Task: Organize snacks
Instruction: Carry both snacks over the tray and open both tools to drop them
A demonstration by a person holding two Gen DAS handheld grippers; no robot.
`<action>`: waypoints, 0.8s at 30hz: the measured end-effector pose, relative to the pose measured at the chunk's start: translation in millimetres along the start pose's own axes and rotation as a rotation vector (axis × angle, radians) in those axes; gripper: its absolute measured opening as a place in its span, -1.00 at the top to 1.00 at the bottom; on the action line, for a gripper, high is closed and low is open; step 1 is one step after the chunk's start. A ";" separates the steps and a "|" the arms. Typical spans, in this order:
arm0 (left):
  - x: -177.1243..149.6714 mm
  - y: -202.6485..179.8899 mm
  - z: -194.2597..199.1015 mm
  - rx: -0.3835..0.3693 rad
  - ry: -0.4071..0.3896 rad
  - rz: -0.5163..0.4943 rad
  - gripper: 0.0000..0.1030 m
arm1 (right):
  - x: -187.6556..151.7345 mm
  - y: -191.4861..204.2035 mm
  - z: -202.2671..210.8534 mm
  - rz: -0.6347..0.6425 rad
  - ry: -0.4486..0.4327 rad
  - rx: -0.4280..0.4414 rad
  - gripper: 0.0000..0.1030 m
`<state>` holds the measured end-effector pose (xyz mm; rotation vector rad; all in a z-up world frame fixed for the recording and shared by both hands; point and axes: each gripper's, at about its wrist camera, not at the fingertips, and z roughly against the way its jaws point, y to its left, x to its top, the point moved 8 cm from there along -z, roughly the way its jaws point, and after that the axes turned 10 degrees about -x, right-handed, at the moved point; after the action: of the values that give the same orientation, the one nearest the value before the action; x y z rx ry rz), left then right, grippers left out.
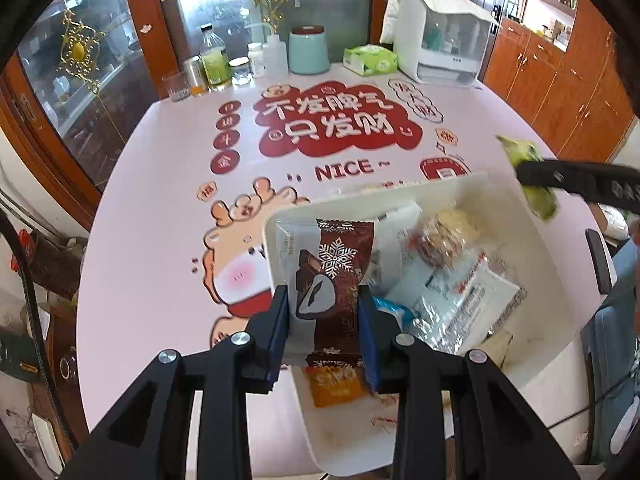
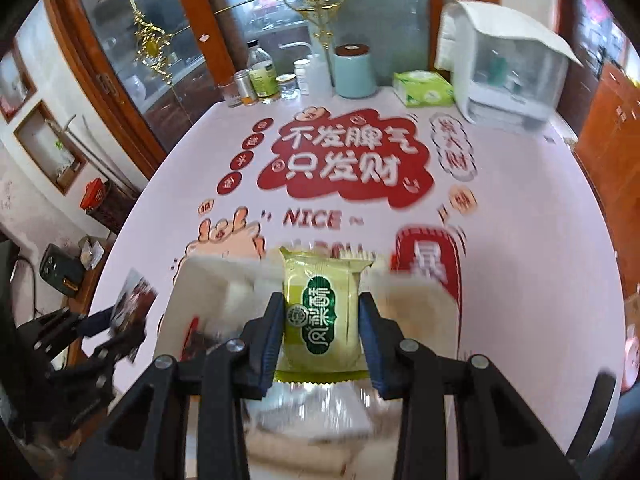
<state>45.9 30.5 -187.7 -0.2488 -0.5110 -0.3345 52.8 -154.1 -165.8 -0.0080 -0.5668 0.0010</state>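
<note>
My left gripper (image 1: 323,320) is shut on a brown snack packet with a white snowflake (image 1: 334,280), held over the near left corner of a white bin (image 1: 272,240). The bin holds several wrapped snacks (image 1: 452,280). My right gripper (image 2: 320,320) is shut on a green pastry packet (image 2: 320,304), held above the blurred white bin (image 2: 188,300). In the left wrist view the right gripper (image 1: 532,178) shows at the right with the green packet (image 1: 520,152). In the right wrist view the left gripper (image 2: 120,328) shows at the left with the brown packet (image 2: 134,296).
The table (image 1: 160,200) has a pink cloth with red print. At its far edge stand bottles and jars (image 1: 216,60), a teal canister (image 1: 308,50), a green tissue pack (image 1: 370,60) and a white covered rack (image 1: 440,36). Wooden cabinets (image 1: 560,80) stand at the right.
</note>
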 end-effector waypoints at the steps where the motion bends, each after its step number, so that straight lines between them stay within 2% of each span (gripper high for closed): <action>1: -2.9 -2.7 -1.5 0.001 0.007 0.000 0.40 | -9.0 -2.7 1.1 -0.002 0.008 -0.013 0.28; 3: -6.7 -7.4 -3.0 0.011 0.020 -0.003 0.38 | -19.6 -6.2 0.3 0.006 0.025 -0.027 0.28; 5: -10.0 -11.2 -3.1 0.031 0.033 -0.005 0.24 | -29.2 -10.7 -2.8 0.009 0.049 -0.042 0.27; 7: -12.4 -14.1 -1.3 0.056 0.038 -0.008 -0.51 | -34.0 -14.2 -2.8 0.010 0.050 -0.042 0.24; 9: -11.0 -19.4 4.9 0.094 0.003 -0.017 -0.70 | -37.4 -18.9 1.9 0.008 0.040 -0.024 0.14; 12: -9.2 -27.7 9.8 0.133 -0.015 -0.020 -0.71 | -40.4 -24.8 8.8 0.016 0.022 -0.004 -0.05; 17: -7.4 -45.0 8.5 0.151 -0.025 0.026 -0.71 | -43.9 -33.6 16.3 0.094 0.005 0.037 -0.06; 24: -3.6 -75.0 14.1 0.201 -0.070 0.026 -0.71 | -48.5 -49.2 17.5 0.161 -0.021 0.061 -0.06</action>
<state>8.9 -32.9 -166.5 -0.0725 -0.6057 -0.2477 2.4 -203.3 -176.6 0.0057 -0.5857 0.1754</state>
